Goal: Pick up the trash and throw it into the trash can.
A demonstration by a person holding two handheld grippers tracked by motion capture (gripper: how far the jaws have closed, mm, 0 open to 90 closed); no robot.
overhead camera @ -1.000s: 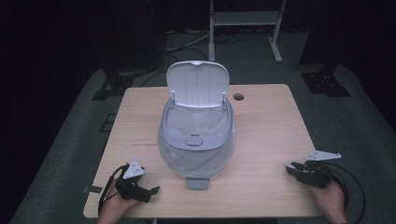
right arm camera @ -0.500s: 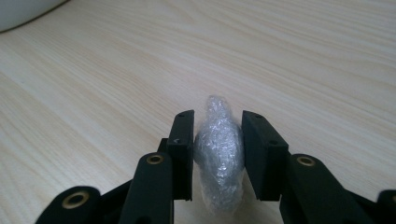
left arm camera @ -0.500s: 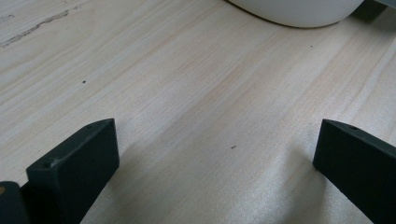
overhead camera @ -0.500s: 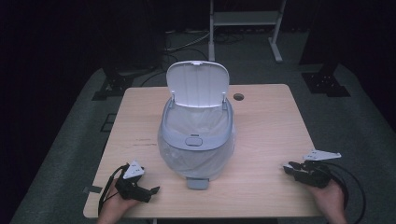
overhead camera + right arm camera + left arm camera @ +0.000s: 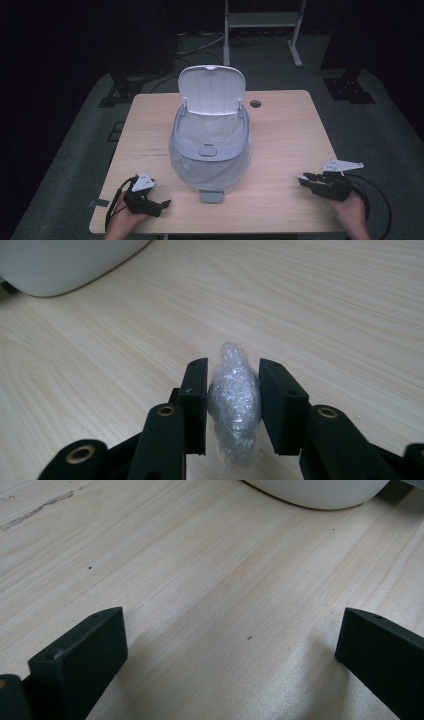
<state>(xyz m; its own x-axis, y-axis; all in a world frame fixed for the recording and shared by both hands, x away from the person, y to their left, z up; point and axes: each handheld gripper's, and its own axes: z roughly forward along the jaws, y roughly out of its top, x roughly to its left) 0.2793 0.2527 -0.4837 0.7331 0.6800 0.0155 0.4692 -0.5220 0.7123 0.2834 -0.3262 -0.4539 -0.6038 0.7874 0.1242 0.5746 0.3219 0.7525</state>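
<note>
Black two-jaw tools [image 5: 161, 204] [image 5: 303, 179], grey triangular top plates, trailing black cables, brass-ringed pivots.

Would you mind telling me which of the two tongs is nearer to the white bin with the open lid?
Left. The left tongs sit open just off the bin's front left side, while the right tongs, shut on a plastic wad, lie farther off by the table's right edge.

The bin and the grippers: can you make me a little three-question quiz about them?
1. True or false: the bin has its lid open.
2. What does the right gripper hold? A) a spoon B) a crumpled plastic wad C) nothing
3. Fill in: the left gripper is ____ and has nothing between its fingers.

Key: 1 true; 2 B; 3 open.
</note>
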